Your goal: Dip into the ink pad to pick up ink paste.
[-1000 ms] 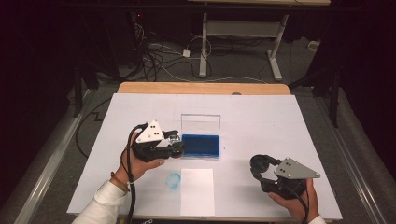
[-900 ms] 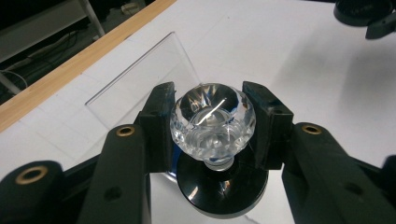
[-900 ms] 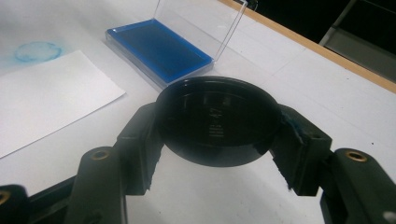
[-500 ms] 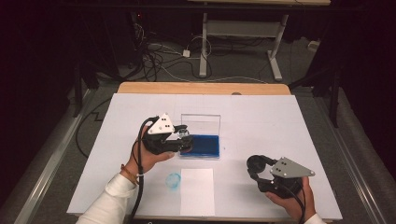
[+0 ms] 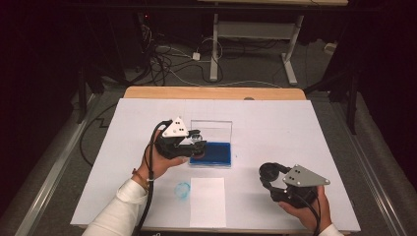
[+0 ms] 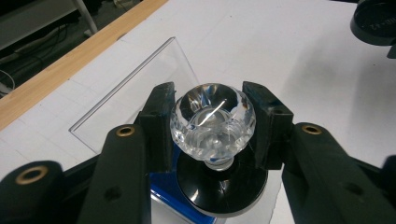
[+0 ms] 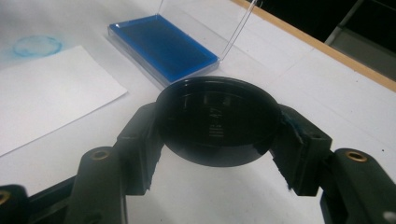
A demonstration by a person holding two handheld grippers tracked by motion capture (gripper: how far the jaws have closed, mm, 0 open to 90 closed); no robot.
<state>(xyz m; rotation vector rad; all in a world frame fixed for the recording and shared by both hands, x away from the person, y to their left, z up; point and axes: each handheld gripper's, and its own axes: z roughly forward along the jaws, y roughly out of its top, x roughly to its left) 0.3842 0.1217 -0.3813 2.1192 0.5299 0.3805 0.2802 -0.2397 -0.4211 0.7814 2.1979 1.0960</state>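
My left gripper (image 5: 194, 142) is shut on a stamp's clear faceted knob (image 6: 212, 119). The stamp's round black base (image 6: 222, 189) hangs over the near left part of a blue ink pad (image 5: 214, 153) in a clear case, whose lid (image 5: 211, 130) stands upright behind it. Whether the base touches the pad I cannot tell. At the table's near right, my right gripper (image 5: 269, 174) is shut on a round black disc (image 7: 215, 121), held just above the white surface. A white paper sheet (image 5: 207, 201) lies near the front edge, with a blue ring print (image 5: 183, 189) to its left.
The white table top (image 5: 295, 128) ends in a wooden strip (image 5: 211, 92) at the far side. Beyond it are floor cables (image 5: 172, 64) and a desk frame (image 5: 251, 34). Open surface lies to the right of the ink pad.
My left gripper has carried the stamp to the right, from beside the ink pad to over its left part. The right gripper and its disc have stayed put.
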